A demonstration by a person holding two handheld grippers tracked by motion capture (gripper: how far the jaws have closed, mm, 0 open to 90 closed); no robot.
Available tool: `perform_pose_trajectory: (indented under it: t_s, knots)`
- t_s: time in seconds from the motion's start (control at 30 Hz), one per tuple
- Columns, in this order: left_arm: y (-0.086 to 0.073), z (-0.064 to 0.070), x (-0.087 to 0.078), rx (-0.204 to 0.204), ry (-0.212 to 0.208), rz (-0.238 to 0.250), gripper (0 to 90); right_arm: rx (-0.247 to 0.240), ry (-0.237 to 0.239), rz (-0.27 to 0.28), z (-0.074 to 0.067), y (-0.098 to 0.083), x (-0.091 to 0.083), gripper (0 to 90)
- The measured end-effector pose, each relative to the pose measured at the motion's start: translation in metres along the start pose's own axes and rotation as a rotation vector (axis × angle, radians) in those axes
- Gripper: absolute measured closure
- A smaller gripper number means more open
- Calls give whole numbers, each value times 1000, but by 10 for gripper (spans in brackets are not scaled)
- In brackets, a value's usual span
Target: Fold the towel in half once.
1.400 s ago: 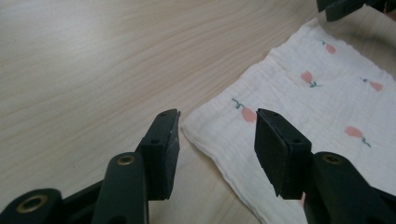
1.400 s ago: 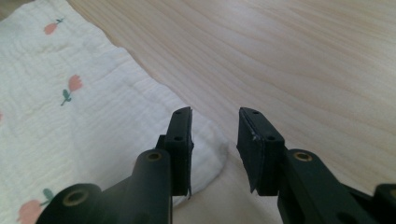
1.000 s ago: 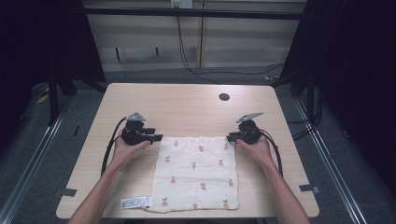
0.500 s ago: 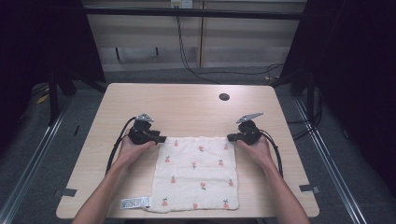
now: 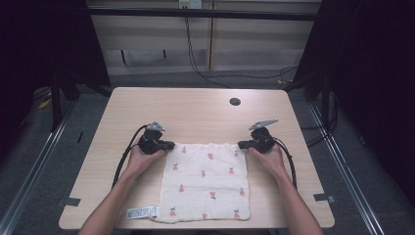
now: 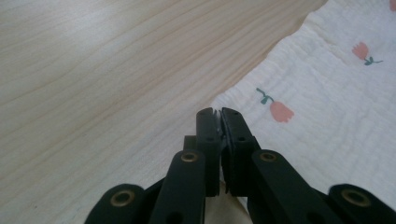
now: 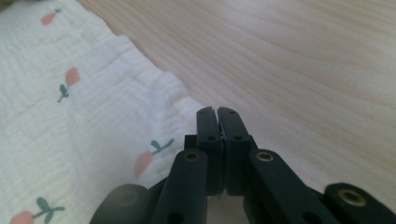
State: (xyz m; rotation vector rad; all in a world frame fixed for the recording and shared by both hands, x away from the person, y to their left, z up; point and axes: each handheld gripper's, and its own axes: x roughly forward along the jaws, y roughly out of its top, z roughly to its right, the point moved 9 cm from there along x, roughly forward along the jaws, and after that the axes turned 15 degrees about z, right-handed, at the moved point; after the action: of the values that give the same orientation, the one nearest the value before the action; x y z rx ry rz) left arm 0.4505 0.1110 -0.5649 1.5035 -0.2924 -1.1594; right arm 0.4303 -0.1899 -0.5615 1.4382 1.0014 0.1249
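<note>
Now the left gripper (image 5: 170,145) (jaws just closed) and right gripper (image 5: 242,144) each pinch a far corner of the cloth (image 5: 205,183).

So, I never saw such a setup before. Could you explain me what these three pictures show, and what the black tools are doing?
A person sits at a wooden table and holds a hand-held two-jaw tool in each hand. The high view looks down from above. The other two pictures come from cameras riding on each tool, looking along its black jaws. A white cloth printed with small pink flowers lies flat on the table. The left gripper is shut on the cloth's far left corner, its jaws having just closed, and the right gripper is shut on the far right corner.
</note>
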Motion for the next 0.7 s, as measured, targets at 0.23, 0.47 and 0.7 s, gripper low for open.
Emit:
perform_pose_trajectory:
  t_s: [0.23,0.47,0.7]
  knots:
    - [8,9,-16,-26,-39,62,877,-7,14,61,-7,15,-10,885]
    - [24,10,-29,-34,-49,130,876,-2,36,129,-11,29,-18,886]
    - [34,16,-41,-27,-71,172,875,18,53,188,-12,41,-31,887]
